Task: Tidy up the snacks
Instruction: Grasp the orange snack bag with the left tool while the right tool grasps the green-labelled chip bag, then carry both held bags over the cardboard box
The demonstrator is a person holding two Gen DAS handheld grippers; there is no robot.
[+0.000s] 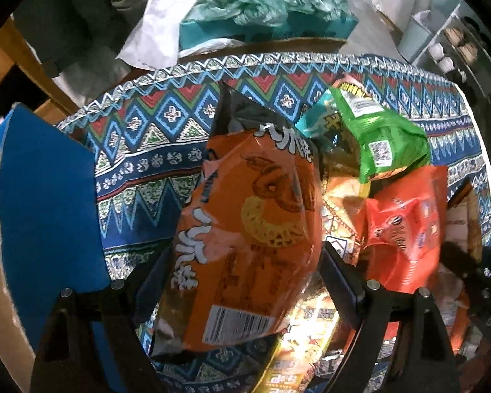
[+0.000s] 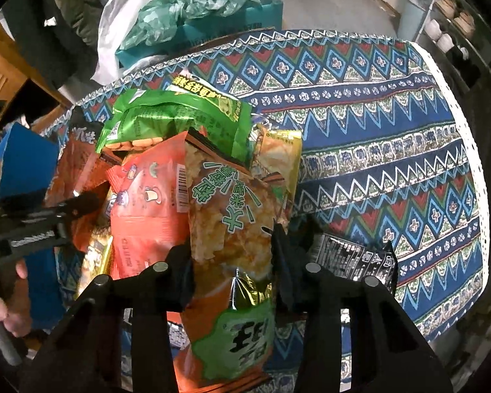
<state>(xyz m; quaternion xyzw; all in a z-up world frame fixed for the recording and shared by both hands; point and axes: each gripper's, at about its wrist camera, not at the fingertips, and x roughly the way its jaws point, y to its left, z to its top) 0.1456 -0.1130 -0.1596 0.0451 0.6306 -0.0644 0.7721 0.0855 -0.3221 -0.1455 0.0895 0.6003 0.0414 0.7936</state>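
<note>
A: Snack bags (image 2: 167, 177) are lying heaped at the left of the patterned tablecloth (image 2: 392, 150), and the right gripper (image 2: 232, 255) is clamping a rice-cracker bag (image 2: 226, 203).

B: The left gripper (image 1: 245, 255) is straddling an orange bag (image 1: 245, 222), pads pressing its sides. A blue box (image 1: 49, 196) is crowding the left edge; the cloth's right half is lying open.

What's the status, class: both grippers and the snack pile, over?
Left gripper fingers astride orange snack bag, grip unconfirmed. Right gripper shut on rice-cracker bag. Green bag and red bag crowd alongside.
</note>
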